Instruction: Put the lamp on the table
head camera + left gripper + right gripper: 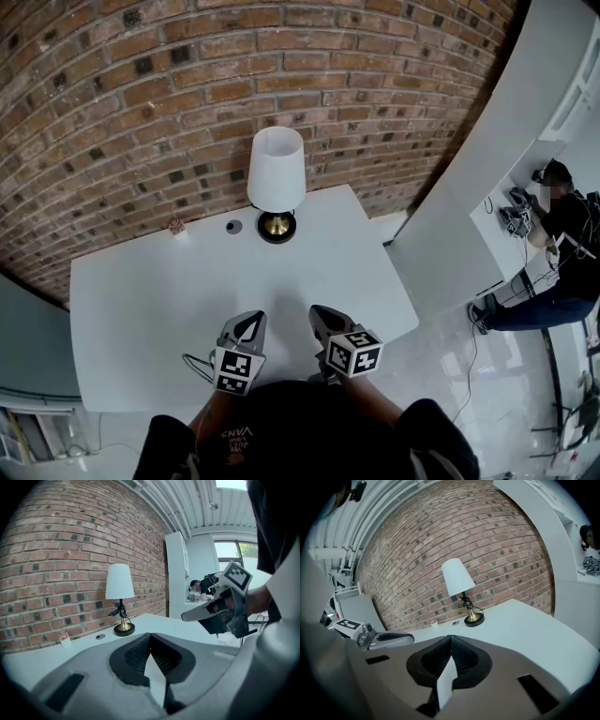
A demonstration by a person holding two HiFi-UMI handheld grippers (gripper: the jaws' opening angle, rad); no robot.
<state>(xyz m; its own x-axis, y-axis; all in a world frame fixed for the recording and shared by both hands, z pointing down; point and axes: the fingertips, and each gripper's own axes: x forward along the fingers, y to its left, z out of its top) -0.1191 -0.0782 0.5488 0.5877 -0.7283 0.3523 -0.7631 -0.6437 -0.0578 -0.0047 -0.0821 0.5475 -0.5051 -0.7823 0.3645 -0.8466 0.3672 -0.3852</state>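
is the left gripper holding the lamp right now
No, the left gripper has its jaws shut on nothing, while the lamp stands apart on the table by the brick wall.

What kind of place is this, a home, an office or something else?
Probably an office or lab-style workspace: a bare red brick wall, a plain white rectangular table with a white-shaded, brass-based lamp, and a person in dark clothes working at a white counter.
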